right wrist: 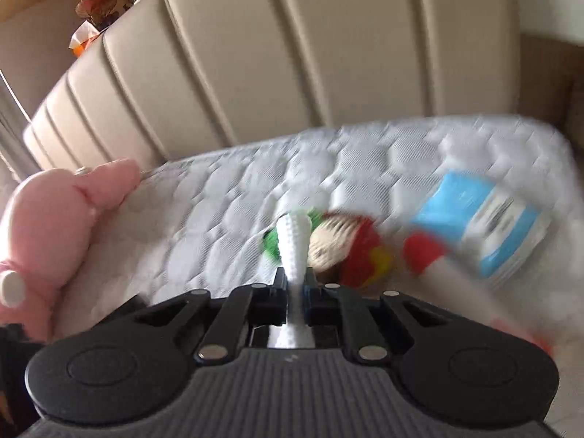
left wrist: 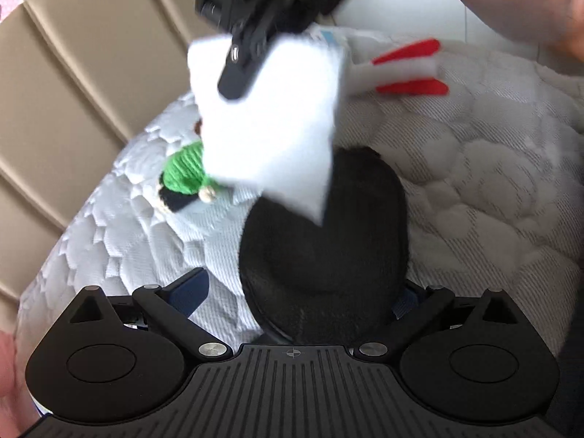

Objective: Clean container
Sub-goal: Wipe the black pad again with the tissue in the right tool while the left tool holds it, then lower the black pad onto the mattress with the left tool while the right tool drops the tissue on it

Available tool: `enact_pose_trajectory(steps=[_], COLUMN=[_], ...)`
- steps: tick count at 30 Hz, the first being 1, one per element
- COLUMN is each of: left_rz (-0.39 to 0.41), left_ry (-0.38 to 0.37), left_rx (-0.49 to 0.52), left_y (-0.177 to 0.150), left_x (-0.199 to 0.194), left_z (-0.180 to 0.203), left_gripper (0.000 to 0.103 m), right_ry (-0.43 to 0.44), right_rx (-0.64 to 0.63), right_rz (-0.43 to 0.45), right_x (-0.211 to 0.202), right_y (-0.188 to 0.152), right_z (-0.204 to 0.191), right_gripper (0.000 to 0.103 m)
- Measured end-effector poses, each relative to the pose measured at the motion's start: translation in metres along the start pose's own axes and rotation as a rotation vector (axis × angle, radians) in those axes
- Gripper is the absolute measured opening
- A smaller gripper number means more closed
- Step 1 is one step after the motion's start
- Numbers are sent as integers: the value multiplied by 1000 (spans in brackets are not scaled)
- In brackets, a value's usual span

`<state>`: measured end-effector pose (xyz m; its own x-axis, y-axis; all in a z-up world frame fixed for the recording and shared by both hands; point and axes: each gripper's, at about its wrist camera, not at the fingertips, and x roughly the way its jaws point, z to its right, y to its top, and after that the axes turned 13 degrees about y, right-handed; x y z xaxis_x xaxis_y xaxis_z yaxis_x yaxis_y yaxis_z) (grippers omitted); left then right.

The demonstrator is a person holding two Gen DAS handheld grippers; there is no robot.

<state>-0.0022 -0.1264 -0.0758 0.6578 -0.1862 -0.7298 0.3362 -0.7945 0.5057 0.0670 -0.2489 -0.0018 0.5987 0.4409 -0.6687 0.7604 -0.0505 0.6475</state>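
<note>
Clean container, wiping stage. The black container (left wrist: 328,248), a dark rounded vessel, lay on the quilted mattress (left wrist: 474,182) directly ahead of your left gripper (left wrist: 297,292). It sat between that gripper's jaws, which stood about as wide as they go. The left pad (left wrist: 189,292) was visibly clear of the container's wall and the right pad was largely hidden behind it, so the container appeared bracketed rather than clamped. Your right gripper (right wrist: 294,288) had its jaws almost fully closed on a folded white wipe (left wrist: 266,127). In the right wrist view the wipe showed edge-on between the pads. In the left wrist view it hung as a broad sheet above the container's far rim, with 1 corner overlapping the dark surface; whether the corner touched could not be told through the blur. Done, as judged here: the wipe was in hand and brought over the container, and the container was placed within reach. Left, as judged here: steadying the container and wiping its surfaces. No dirt or cleaned patch could be made out on the black surface, so progress on the wiping itself could not be read. Also on the mattress were a knitted doll (left wrist: 182,175) and a blue-and-white packet (right wrist: 485,233), with a pink plush toy (right wrist: 54,226) at the left edge and a beige headboard (right wrist: 292,54) behind.
</note>
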Motion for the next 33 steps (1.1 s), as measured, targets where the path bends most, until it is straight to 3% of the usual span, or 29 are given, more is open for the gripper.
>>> enact_pose_trajectory(steps=[3,7,9,12,18,21,25,28,30,33], left_rz=[-80,-184,-214,-226,-218,-202,-184,-165,-142,-85], left_ry=[-54,-94,-114,-117,-84,-58,-35,-32,-26,-30], left_rx=[-85,-220,-268,-287,-248,-254,-348,-447,-515,-635], left_y=[-5,-10,-13,-13,-11,-10,-10,-5,1,11], left_x=[5,11,15,16,8,2,-9,-19,-29,-41], left_z=[-6,-23,-28,-31,-28,-32,-46,-53,-55,-59], left_gripper=[102,102,102,102,102,102,102,102,102,102], right_ry=[-4,228,286,248,-1,-116,-131,-81,-44,-19], right_rx=[-28,99,104,27,-184,-232,-103,2,47,82], right_rz=[-45,-137,-163,-205,-316,-291,-183,-101,-43,62], right_x=[9,22,24,26,29,20,5,-11,-26,-50], right_y=[-2,-10,-12,-16,-29,-30,-21,-16,-15,-12], right_z=[-2,-2,-6,-16,-29,-26,-4,3,1,-4], right_gripper=[9,9,11,11,11,11,11,25,53,66])
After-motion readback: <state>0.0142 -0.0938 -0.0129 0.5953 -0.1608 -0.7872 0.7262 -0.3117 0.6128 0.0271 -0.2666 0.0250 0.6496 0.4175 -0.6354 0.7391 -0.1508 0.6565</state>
